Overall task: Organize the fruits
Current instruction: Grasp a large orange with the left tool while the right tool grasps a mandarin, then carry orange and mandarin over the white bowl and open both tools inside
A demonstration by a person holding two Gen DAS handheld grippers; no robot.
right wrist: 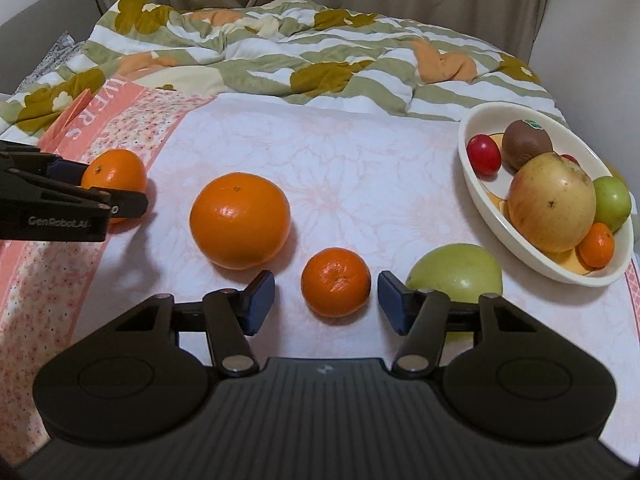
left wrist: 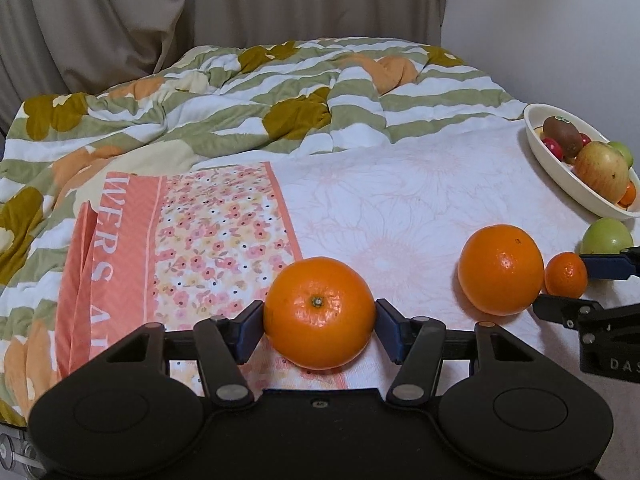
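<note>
Three oranges lie on the bed: a big one point(left wrist: 319, 313) stem-up at 6 o'clock, a larger one point(right wrist: 240, 221) centre, a small mandarin point(right wrist: 335, 287) beside a green apple point(right wrist: 456, 274). The oval bowl point(right wrist: 496, 224) at 3 o'clock holds kiwi, apple, cherry tomatoes.

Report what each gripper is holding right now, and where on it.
The left gripper clamps an orange by its two sides, stem end facing the camera. The right gripper holds nothing; it is open around a small mandarin.
</note>
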